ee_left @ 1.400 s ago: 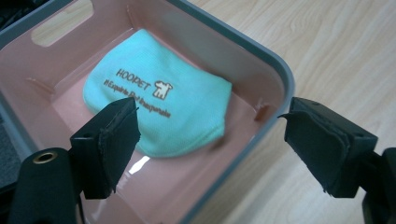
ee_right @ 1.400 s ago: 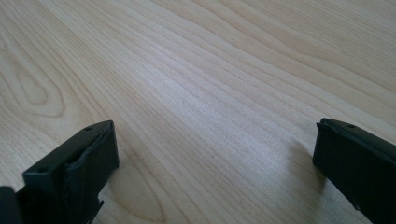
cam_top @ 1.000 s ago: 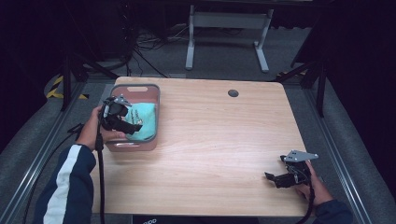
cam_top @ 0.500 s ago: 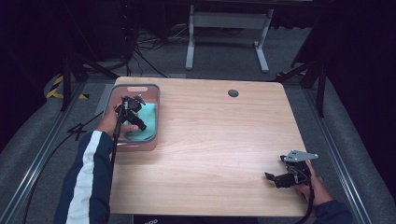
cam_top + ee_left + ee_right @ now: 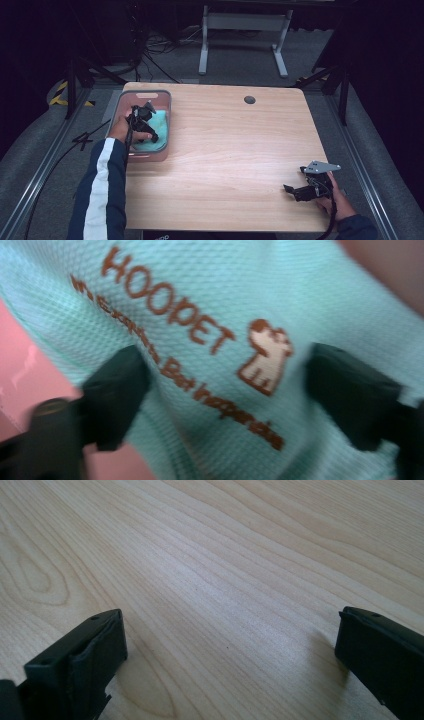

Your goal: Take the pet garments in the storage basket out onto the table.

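So the left gripper (image 5: 142, 120) is being held right down inside the pink bin (image 5: 162, 97) at the table's far-left corner, jaws spread wide either side of the teal mesh cloth (image 5: 210, 355) with the brown print. The cloth is lying directly ahead, probably touching, so it's being lined up for a pinch, looks like. The bin's walls are crowding things a bit. The right gripper (image 5: 300, 190) is being parked well apart on the bare wooden table (image 5: 225, 580), jaws spread too.
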`<state>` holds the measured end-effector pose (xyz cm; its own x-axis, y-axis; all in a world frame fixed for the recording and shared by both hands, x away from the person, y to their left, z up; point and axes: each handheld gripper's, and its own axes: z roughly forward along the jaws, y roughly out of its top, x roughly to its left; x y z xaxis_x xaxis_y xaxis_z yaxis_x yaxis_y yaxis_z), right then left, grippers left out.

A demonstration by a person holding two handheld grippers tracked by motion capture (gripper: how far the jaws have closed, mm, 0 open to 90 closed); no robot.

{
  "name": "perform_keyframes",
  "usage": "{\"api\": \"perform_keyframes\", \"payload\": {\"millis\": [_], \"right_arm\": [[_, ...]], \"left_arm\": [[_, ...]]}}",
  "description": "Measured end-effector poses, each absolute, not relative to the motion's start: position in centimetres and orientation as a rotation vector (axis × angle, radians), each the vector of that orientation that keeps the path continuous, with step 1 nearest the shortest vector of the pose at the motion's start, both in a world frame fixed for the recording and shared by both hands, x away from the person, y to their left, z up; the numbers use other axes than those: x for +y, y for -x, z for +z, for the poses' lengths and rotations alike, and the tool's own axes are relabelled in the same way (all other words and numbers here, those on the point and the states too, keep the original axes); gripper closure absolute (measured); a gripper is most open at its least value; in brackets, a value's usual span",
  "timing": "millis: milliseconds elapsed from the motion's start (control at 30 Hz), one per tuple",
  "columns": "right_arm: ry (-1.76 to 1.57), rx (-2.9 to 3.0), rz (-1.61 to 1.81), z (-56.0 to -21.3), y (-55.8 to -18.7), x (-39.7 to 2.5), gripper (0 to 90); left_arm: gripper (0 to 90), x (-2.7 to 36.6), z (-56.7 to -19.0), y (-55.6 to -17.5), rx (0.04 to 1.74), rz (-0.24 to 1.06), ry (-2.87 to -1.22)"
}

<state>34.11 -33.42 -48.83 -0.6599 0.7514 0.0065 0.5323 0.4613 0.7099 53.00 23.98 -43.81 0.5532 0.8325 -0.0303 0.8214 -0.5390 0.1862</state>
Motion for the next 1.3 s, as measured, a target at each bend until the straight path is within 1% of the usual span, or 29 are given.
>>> {"api": "perform_keyframes", "payload": {"millis": [33, 133, 200, 233, 333, 400, 433, 500, 533, 667, 833, 1033, 1300], "right_arm": [[-1.093, 2.407, 1.007, -48.8, -34.1, -33.4, 0.5], [-1.094, 2.406, 1.006, -48.8, -34.1, -33.4, 0.5], [-1.094, 2.406, 1.006, -48.8, -34.1, -33.4, 0.5], [-1.094, 2.407, 1.006, -48.8, -34.1, -33.4, 0.5], [-1.094, 2.406, 1.006, -48.8, -34.1, -33.4, 0.5], [-1.094, 2.407, 1.007, -48.8, -34.1, -33.4, 0.5], [-1.094, 2.406, 1.006, -48.8, -34.1, -33.4, 0.5], [-1.095, 2.406, 1.007, -48.8, -34.1, -33.4, 0.6], [-1.094, 2.407, 1.006, -48.8, -34.1, -33.4, 0.5], [-1.093, 2.406, 1.006, -48.8, -34.1, -33.4, 0.5], [-1.094, 2.406, 1.006, -48.8, -34.1, -33.4, 0.6], [-1.093, 2.407, 1.006, -48.8, -34.1, -33.4, 0.6], [-1.094, 2.406, 1.006, -48.8, -34.1, -33.4, 0.5]], "left_arm": [[23.3, 23.7, -43.7, -52.9, 1.379, 0.087, -2.618], [36.4, 23.6, -43.3, -52.8, 1.319, 0.067, -2.639], [53.7, 23.6, -43.2, -52.7, 1.299, 0.065, -2.635], [57.8, 23.7, -43.2, -52.7, 1.289, 0.062, -2.636], [67.3, 23.8, -43.1, -52.4, 1.292, 0.058, -2.616], [69.8, 23.8, -43.1, -52.4, 1.289, 0.06, -2.61], [71.8, 23.8, -43.0, -52.2, 1.277, 0.091, -2.613], [73.2, 23.8, -42.9, -52.2, 1.272, 0.101, -2.62], [73.9, 23.9, -42.5, -51.9, 1.268, 0.132, -2.62], [75.6, 24.5, -41.4, -51.4, 1.262, 0.191, -2.559], [76.1, 25.4, -40.3, -50.9, 1.258, 0.235, -2.506], [76.3, 26.4, -38.2, -49.7, 1.213, 0.307, -2.412], [76.7, 27.1, -36.5, -48.1, 1.175, 0.37, -2.319]]}}
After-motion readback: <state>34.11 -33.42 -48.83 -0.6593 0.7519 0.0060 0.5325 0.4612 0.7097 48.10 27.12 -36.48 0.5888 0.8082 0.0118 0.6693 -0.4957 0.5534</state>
